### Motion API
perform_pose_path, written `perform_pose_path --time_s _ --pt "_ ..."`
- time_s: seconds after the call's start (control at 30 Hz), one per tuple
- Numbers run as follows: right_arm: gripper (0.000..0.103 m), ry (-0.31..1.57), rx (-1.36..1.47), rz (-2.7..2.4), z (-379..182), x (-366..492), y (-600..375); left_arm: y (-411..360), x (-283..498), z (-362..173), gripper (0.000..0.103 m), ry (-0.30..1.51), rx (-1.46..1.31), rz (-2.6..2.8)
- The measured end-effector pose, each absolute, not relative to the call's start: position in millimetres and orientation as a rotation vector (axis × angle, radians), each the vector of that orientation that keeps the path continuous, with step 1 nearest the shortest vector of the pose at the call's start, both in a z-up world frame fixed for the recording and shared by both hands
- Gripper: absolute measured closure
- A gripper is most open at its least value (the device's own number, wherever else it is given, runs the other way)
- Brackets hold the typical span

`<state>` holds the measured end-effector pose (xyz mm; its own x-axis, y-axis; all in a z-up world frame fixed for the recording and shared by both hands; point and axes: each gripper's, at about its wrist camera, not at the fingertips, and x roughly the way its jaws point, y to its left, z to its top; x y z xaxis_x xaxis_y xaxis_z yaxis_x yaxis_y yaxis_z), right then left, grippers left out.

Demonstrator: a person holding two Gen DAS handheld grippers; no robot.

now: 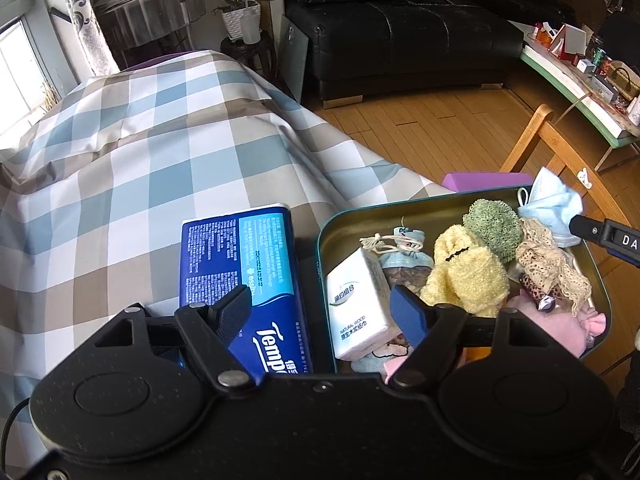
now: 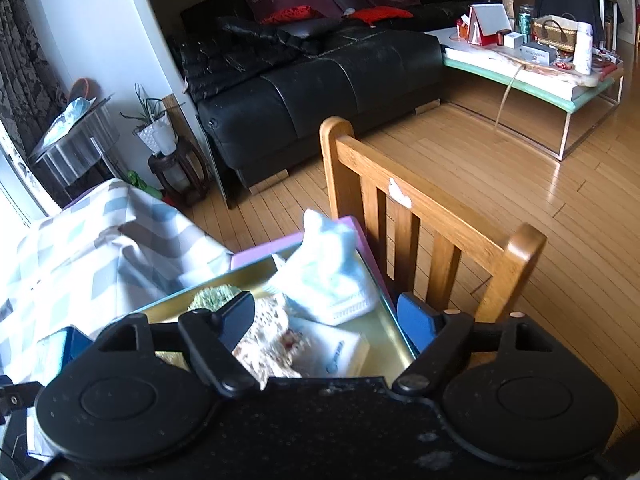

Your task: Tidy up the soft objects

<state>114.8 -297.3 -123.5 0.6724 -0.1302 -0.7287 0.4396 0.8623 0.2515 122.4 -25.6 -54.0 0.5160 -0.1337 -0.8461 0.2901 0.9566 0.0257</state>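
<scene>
Hovered with both pairs of fingers spread wide and empty over the crowded tin (image 1: 404, 208) at the bench's chair-side edge, risking knocking the perched face mask (image 2: 328, 276) overboard.

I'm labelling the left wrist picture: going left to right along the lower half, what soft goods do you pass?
Blue Tempo tissue pack → white tissue pack → yellow towel toy → beige lace piece, the last three inside the green tin.
</scene>
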Motion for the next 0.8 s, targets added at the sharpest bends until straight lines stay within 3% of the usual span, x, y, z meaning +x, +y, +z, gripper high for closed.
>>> perform_pose_path --time_s 0.8 --pt "0.017 0.806 0.302 -0.313 -101.1 63.9 -244.1 -17.8 83.7 -53.7 0.023 1.011 0.188 -0.232"
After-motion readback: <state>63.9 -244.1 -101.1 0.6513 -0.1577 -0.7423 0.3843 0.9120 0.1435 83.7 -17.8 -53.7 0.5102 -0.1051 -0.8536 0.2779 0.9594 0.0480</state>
